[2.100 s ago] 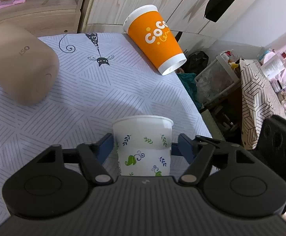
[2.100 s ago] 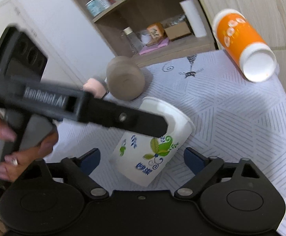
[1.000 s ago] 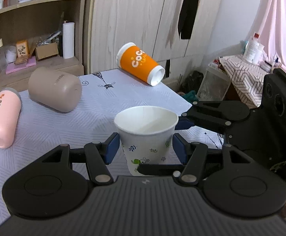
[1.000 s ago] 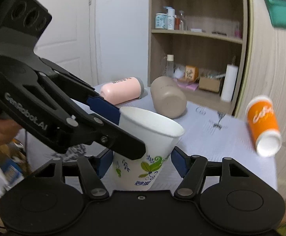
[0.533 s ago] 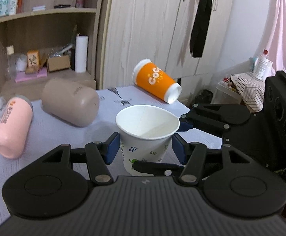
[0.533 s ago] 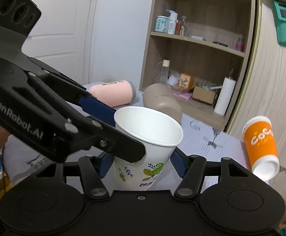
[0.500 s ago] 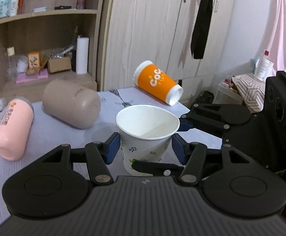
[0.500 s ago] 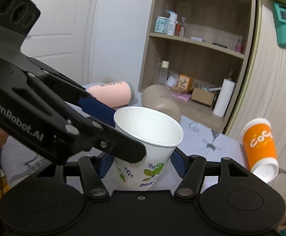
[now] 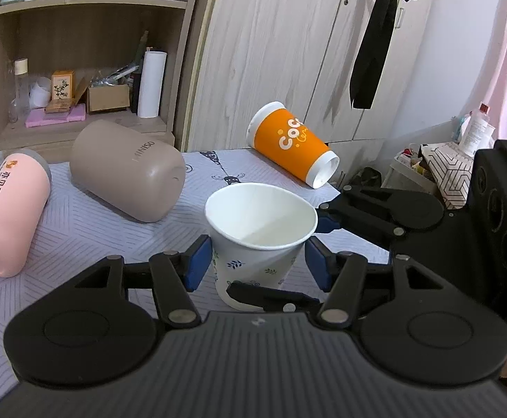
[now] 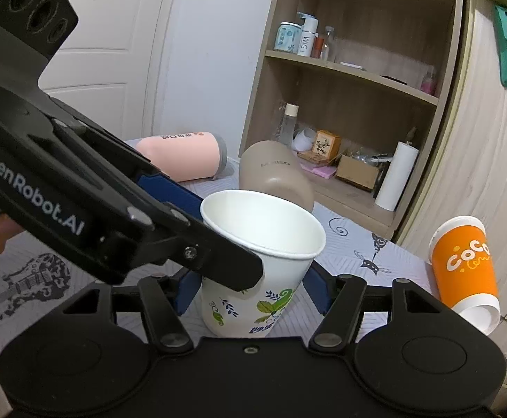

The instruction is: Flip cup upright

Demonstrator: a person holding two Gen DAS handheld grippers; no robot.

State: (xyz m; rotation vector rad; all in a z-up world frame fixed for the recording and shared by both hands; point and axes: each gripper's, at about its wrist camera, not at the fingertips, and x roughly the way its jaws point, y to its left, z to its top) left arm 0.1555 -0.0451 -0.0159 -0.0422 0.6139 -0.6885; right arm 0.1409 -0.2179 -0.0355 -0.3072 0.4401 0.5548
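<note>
The table (image 9: 79, 244), under a striped grey cloth, carries the white floral paper cup (image 9: 258, 240) near its front edge, mouth up and seemingly standing on its base, though the base is hidden behind both tools. The left gripper (image 9: 258, 261) sits around the cup's lower wall with its blue pads just beside the paper, a thin gap showing on each side, so it looks slackened rather than clamped. The right gripper (image 10: 250, 289) likewise straddles the cup with pads parted and apparently clear. My worry is the withdrawal: with four fingers crowded round a light, empty cup, a pad dragging the rim or wall on the way out could tip it again, or shove it off the near table edge. Behind lie a tan tumbler (image 9: 128, 181) marked "MINISO", an orange cup (image 9: 291, 148) reading "CoCo", and a pink bottle (image 9: 6, 212) with Chinese characters. The left tool's body reads "GenRobot.AI".
</note>
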